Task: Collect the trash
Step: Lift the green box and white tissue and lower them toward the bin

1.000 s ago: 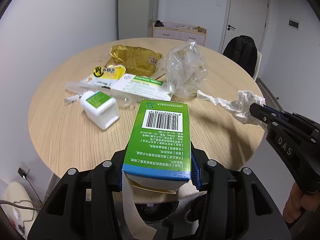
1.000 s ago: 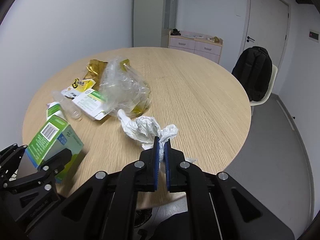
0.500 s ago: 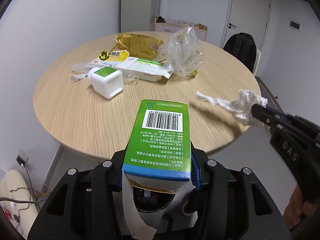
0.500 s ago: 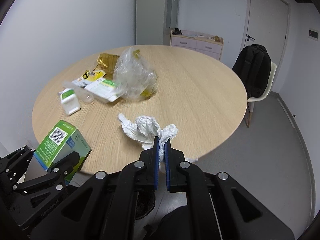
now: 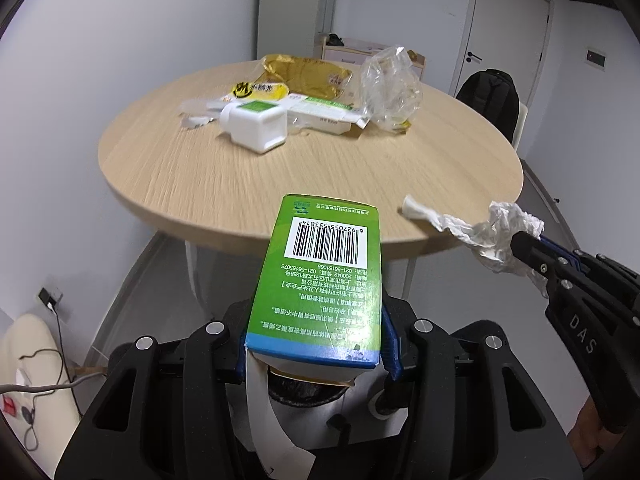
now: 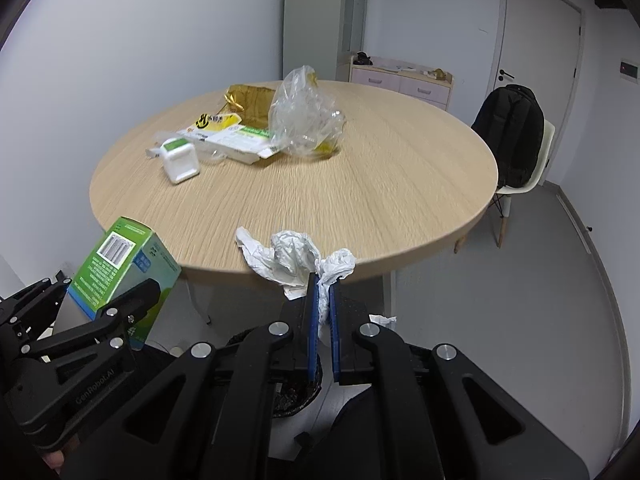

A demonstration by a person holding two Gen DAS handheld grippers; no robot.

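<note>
Carry-off step: left tool (image 5: 314,354) clamped on the green box (image 5: 324,280), right tool (image 6: 323,300) pinched together on the crumpled tissue (image 6: 294,262), both off the tabletop (image 6: 400,184) edge. Next (judged): lower over the dark bin (image 6: 298,394) below and release.

Bin (image 6: 298,396) (below hand-held grippers) mostly hidden.

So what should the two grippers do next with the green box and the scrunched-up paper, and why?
Probably lower both over the black bin just beneath them, then let go. The left gripper is clamped on the green box and the right gripper pinches the crumpled paper. Both are already off the table edge, above the floor, with the bin's rim showing below.
</note>
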